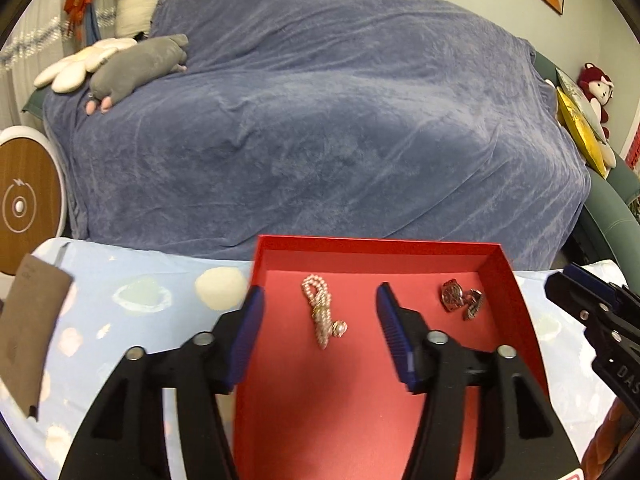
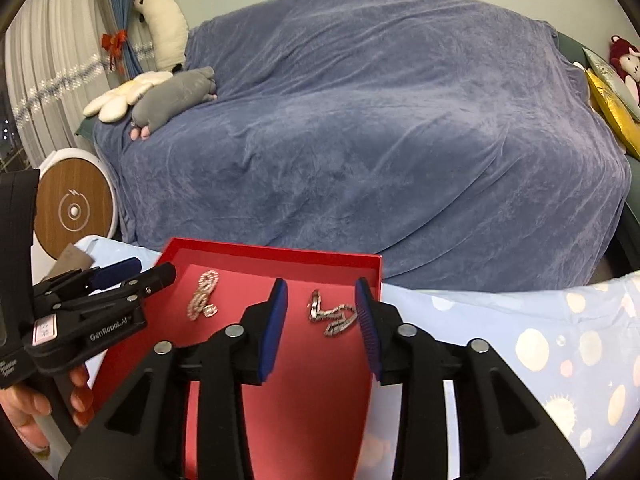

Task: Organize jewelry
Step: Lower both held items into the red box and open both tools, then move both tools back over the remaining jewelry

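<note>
Inside red tray (image 1: 516, 280), coiled pearl necklace (image 1: 320, 312)

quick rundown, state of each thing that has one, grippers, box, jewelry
left hand-held gripper: open, empty, over the box
right hand-held gripper: open, empty, fingers either side of the watch
shallow red cardboard box: lidless, on the light blue printed cloth
pearl bead bracelet: bunched, lying loose in the box
silver metal-link watch: lying loose in the box, band unclasped

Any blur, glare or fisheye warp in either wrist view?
Left wrist: heavy barrel warp, dark corner vignette; pearl necklace sharp, brown card at the left edge smeared. Right wrist: same warp; silver bracelet slightly soft. No glare on the red box.
</note>
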Demonstrator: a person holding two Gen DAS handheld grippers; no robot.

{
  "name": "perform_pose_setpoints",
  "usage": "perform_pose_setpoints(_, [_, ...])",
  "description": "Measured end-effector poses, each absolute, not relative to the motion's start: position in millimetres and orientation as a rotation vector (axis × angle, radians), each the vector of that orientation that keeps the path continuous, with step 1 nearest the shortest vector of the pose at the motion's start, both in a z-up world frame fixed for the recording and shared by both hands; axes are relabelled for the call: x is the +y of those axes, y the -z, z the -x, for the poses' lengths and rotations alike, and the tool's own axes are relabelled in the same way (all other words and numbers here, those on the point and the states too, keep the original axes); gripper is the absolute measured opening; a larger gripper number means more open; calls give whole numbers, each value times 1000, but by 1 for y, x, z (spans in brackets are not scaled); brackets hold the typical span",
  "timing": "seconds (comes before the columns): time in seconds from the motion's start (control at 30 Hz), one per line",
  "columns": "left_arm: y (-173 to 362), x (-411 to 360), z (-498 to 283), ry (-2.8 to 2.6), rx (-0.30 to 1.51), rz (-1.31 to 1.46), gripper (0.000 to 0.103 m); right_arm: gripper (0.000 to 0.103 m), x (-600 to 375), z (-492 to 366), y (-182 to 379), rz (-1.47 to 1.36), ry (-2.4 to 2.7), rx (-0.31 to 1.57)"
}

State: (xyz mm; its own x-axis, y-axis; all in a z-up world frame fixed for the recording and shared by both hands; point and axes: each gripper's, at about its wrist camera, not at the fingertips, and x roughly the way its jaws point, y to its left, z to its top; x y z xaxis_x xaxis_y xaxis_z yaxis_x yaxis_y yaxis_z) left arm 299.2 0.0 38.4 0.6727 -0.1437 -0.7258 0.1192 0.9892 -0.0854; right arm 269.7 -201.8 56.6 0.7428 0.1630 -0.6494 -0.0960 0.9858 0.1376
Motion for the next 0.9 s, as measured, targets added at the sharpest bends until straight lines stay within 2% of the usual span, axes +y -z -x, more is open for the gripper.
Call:
perform_pose_setpoints(0.07, [-50, 11, -275, 148, 809, 54, 66, 38, -204, -239, -68, -98, -150, 710])
perform_pose_setpoints(0.13, [-59, 23, -251, 148, 809, 70, 66, 45, -204, -208, -77, -87, -155, 707])
perform_pose_setpoints(0.4, [-51, 52, -143, 108, 869, -5, 67, 46, -212, -94, -80, -134, -185, 760])
perform_pose_setpoints(0.6, [-24, 63, -80, 112, 925, 27, 67, 47, -218, -43, -36, -195, -158, 849])
perform_pose_setpoints(0.8, [1, 57, -54, 107, 932, 53, 67, 47, -195, -37, 1, -183, -183, 923])
perform_pose_setpoints(0.9, [12, 53, -52, 102, 937, 8, 67, 39, -179, -38, 16, -156, -213, 949])
